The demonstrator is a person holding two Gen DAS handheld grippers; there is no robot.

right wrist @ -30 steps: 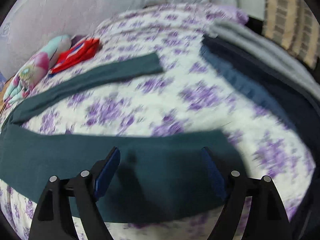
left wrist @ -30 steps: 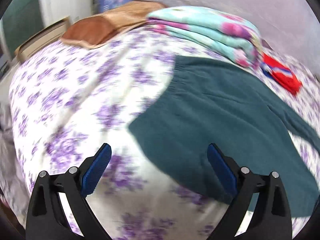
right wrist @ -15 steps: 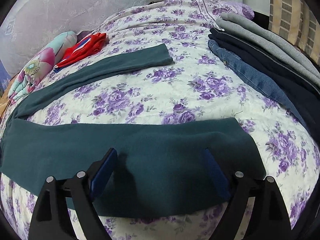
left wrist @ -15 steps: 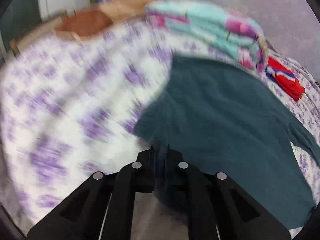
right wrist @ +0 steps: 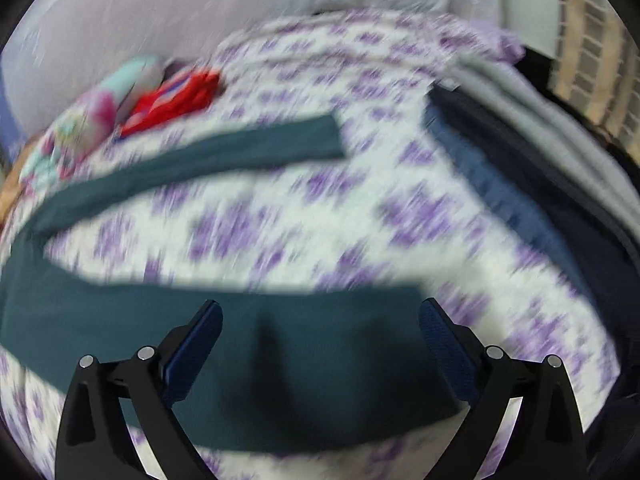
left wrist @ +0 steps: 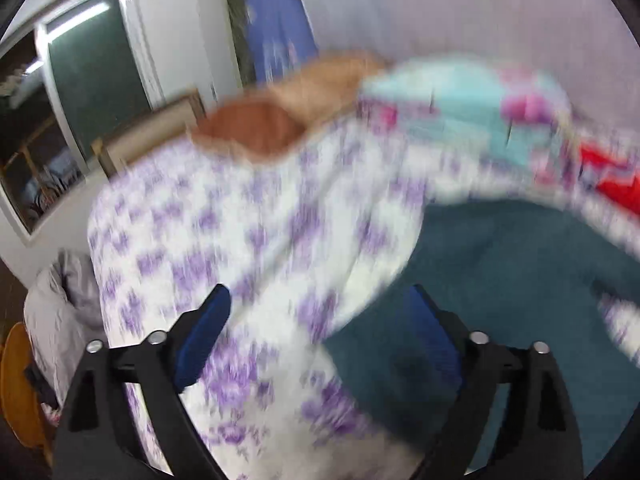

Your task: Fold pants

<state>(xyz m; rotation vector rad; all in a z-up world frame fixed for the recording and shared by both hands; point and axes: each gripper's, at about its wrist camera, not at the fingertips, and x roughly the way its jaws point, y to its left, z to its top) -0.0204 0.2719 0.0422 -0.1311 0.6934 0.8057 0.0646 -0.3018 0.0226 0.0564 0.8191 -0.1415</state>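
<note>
The pants, dark teal, lie flat on the bed, whose sheet is white with purple flowers. In the right wrist view one leg runs across the near part of the bed and its hem edge ends just right of the right gripper; the other leg stretches away behind it, and the two are split by a wide strip of bare sheet. The right gripper hovers above the near leg with its jaws spread wide and nothing between them. Right of the pants, bare sheet runs to a stack of clothes in grey, navy and denim along the bed's side. Behind the far leg lie a red cloth and a floral quilt, near the pants but apart from them.

The left wrist view is badly blurred. The left gripper is also wide open and holds nothing; the pants' edge lies under its right finger, bare sheet under its left. Left of the pants the bed is open up to its rounded edge. Behind the pants sit the quilt and a brown pillow, with the red cloth at the far right
</note>
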